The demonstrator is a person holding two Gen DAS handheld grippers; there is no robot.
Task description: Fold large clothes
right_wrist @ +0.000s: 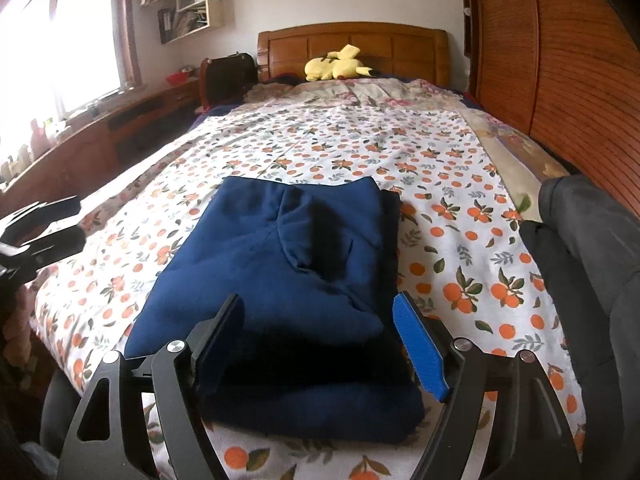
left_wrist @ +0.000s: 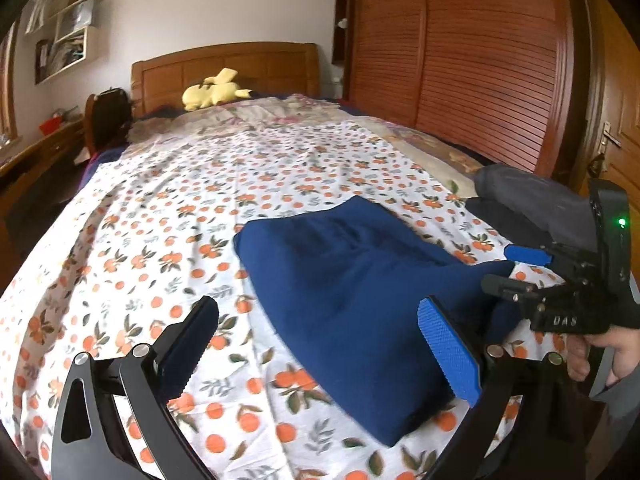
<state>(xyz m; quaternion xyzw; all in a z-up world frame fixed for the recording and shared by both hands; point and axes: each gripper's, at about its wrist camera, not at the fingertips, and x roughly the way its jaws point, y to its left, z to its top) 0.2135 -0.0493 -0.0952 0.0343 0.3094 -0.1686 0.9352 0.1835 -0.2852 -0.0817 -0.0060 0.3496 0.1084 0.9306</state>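
A navy blue hooded garment [right_wrist: 288,264] lies folded into a thick rectangle on the orange-print bedsheet [right_wrist: 360,148]. It also shows in the left wrist view [left_wrist: 352,292]. My right gripper [right_wrist: 320,344] is open, its jaws spread either side of the garment's near end, holding nothing. It appears in the left wrist view [left_wrist: 508,276] at the garment's right end. My left gripper [left_wrist: 316,344] is open and empty, hovering over the garment's left edge and the sheet. Its fingers [right_wrist: 44,220] show at the left edge of the right wrist view.
A dark grey garment pile [right_wrist: 588,248] lies at the bed's right edge. A yellow plush toy [right_wrist: 336,66] sits by the wooden headboard [right_wrist: 352,40]. A louvred wooden wardrobe [left_wrist: 460,60] stands to the right. A desk [right_wrist: 120,128] stands under the window at left.
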